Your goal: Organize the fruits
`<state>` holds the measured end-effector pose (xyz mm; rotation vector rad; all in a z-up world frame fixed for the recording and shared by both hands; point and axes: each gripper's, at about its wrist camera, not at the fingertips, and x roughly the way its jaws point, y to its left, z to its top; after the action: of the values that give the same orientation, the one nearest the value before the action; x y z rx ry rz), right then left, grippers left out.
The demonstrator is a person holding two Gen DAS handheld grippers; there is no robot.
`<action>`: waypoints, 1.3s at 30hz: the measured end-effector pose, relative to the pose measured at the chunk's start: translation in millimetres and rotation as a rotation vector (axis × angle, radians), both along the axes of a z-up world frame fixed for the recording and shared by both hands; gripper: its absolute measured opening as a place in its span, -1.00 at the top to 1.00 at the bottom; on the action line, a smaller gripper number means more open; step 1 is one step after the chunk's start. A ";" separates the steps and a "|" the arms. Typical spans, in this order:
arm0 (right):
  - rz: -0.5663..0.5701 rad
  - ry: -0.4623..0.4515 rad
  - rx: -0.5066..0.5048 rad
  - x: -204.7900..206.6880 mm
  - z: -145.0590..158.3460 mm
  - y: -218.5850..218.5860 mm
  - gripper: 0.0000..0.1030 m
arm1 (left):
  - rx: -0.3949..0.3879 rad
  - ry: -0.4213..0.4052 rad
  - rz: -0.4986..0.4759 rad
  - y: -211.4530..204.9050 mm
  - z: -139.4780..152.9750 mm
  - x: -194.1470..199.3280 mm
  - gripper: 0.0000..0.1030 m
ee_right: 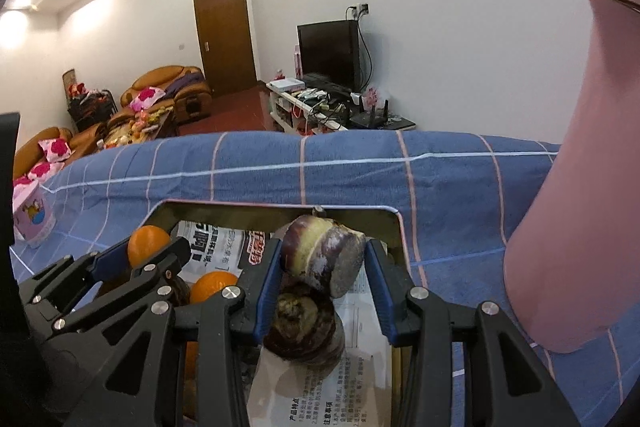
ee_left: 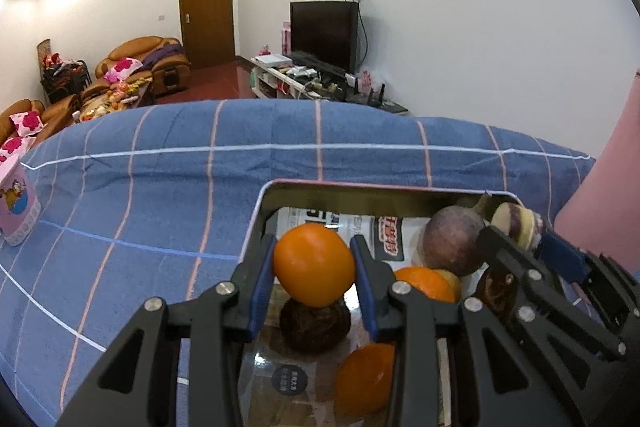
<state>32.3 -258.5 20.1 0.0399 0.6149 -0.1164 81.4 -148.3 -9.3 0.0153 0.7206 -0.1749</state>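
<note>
My left gripper [ee_left: 314, 269] is shut on an orange [ee_left: 314, 264] and holds it above a metal tin [ee_left: 304, 191] lined with printed paper. Under it lie a dark brown fruit [ee_left: 314, 325], two more oranges [ee_left: 424, 281] [ee_left: 366, 383] and a purple round fruit [ee_left: 452, 241]. My right gripper [ee_right: 322, 263] is shut on a purple-and-cream fruit [ee_right: 322, 257] over the same tin [ee_right: 280, 207]; it also shows in the left wrist view [ee_left: 516, 223]. A dark fruit [ee_right: 304, 323] lies below it. The left gripper's orange shows at the left in the right wrist view [ee_right: 148, 243].
The tin sits on a blue checked cloth [ee_left: 160, 187]. A tall pink container [ee_right: 580, 187] stands close on the right. A pink printed cup [ee_left: 16, 207] stands at the left. Sofas, a TV and a door are far behind.
</note>
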 end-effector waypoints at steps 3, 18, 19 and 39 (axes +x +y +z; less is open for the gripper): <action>0.011 0.002 -0.015 0.5 -1.4 1.4 0.15 | -0.002 0.009 -0.007 1.1 -1.4 0.4 0.25; 0.060 0.017 0.120 9.1 -5.7 -12.1 0.14 | 0.004 0.015 -0.020 -4.0 -1.9 -1.4 0.25; 0.066 0.013 0.134 8.9 -5.9 -13.2 0.14 | 0.003 0.010 -0.015 -3.0 -1.4 -2.2 0.25; 0.090 -0.114 0.180 -10.7 3.7 -7.3 0.03 | 0.039 -0.083 -0.047 -13.1 16.6 -31.0 -0.91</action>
<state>21.6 -265.9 23.8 0.1917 0.5108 0.0282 50.5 -161.4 7.3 0.0769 0.6412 -0.2041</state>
